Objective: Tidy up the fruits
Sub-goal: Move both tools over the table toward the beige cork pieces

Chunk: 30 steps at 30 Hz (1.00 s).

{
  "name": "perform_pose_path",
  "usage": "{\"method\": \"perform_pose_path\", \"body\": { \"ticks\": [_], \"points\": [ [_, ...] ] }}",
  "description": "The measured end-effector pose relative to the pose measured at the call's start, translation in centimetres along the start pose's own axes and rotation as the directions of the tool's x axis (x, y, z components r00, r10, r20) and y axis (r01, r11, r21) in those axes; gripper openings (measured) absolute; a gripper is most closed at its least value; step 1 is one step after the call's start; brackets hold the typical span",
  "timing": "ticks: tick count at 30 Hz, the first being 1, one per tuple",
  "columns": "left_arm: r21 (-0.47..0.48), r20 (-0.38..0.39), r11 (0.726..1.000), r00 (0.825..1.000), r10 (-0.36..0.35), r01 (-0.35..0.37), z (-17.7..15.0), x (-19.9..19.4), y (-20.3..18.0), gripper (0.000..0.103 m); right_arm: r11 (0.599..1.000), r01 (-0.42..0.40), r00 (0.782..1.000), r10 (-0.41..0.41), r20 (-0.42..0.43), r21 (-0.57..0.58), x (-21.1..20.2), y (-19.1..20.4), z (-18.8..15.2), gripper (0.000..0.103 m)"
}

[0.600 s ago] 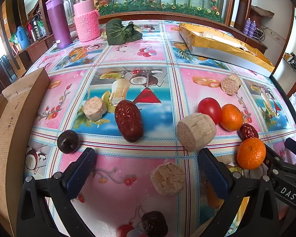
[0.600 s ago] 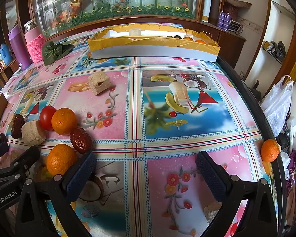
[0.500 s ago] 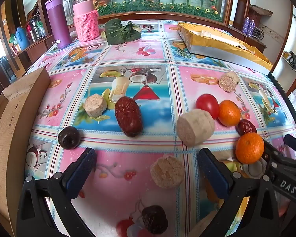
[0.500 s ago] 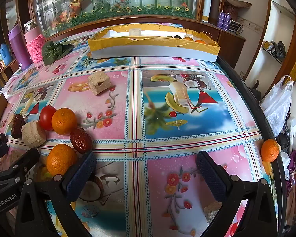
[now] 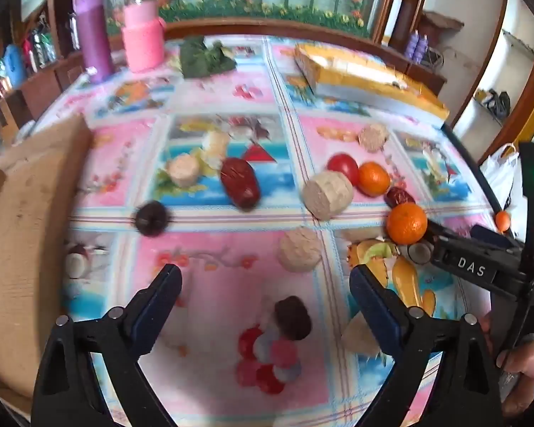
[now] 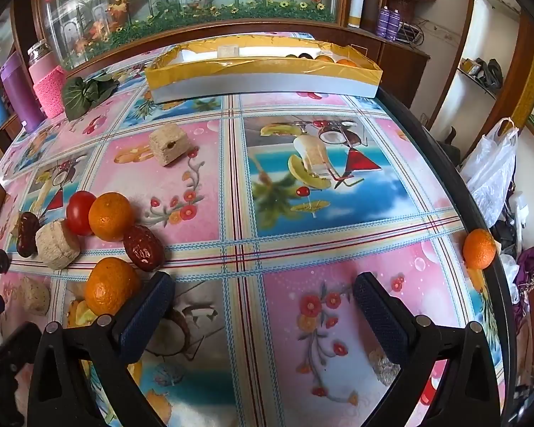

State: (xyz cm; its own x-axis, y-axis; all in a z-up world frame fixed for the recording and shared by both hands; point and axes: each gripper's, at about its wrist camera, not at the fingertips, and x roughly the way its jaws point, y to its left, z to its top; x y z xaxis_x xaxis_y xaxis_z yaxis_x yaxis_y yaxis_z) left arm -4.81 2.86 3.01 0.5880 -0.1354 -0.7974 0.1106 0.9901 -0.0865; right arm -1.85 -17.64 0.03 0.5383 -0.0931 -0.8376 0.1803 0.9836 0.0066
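My left gripper (image 5: 263, 284) is open and empty above the tablecloth, a dark date (image 5: 291, 317) lying between its fingers. Ahead lie a large red date (image 5: 240, 188), a dark round fruit (image 5: 151, 218), a tomato (image 5: 343, 168), two oranges (image 5: 406, 223) (image 5: 373, 178) and several pale round cakes (image 5: 326, 195). My right gripper (image 6: 263, 295) is open and empty; an orange (image 6: 111, 285) touches its left finger (image 6: 146, 316). A red date (image 6: 143, 247), a second orange (image 6: 110, 216) and the tomato (image 6: 79, 212) lie beyond. A lone orange (image 6: 479, 249) sits at the table's right edge.
A long yellow-lined box (image 6: 263, 71) holding fruit stands at the far side. A wooden board (image 5: 21, 235) rises at the left. Pink and purple flasks (image 5: 142, 39) and a green cloth (image 5: 206, 57) stand at the back. A square cake (image 6: 168, 144) lies mid-table.
The left gripper has pulled back and risen, its view blurred; the fruits sit further ahead and the dark date now lies between its fingers. The right gripper has barely moved.
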Motion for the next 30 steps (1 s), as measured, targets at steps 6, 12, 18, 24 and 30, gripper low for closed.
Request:
{"method": "perform_pose_path", "body": {
  "ticks": [6,12,18,24,30],
  "points": [
    [-0.045,0.205,0.994,0.973,0.109,-0.102,-0.1,-5.7,2.3,0.095,0.990,-0.082,0.991,0.069,0.113,0.113,-5.3,-1.4,-2.6,0.102],
    [-0.066,0.348,0.981,0.917,0.194,-0.183,-0.6,-9.1,3.3,0.095,0.983,-0.092,0.948,0.039,0.315,0.156,-11.1,-1.1,-6.0,0.102],
    [-0.040,0.328,0.982,0.925,0.190,-0.187,-1.3,-9.2,3.2,0.096,0.993,-0.046,0.888,-0.008,0.460,0.106,-14.2,0.5,-7.6,0.102],
    [-0.034,0.299,0.985,0.939,0.170,-0.167,-2.0,-8.8,3.1,0.096,0.993,-0.063,0.896,0.013,0.443,0.099,-14.5,0.8,-7.9,0.102],
    [-0.024,0.283,0.990,0.949,0.142,-0.141,-2.3,-8.8,3.1,0.096,0.990,-0.075,0.916,0.020,0.401,0.122,-14.0,0.6,-8.3,0.102]
  ]
}}
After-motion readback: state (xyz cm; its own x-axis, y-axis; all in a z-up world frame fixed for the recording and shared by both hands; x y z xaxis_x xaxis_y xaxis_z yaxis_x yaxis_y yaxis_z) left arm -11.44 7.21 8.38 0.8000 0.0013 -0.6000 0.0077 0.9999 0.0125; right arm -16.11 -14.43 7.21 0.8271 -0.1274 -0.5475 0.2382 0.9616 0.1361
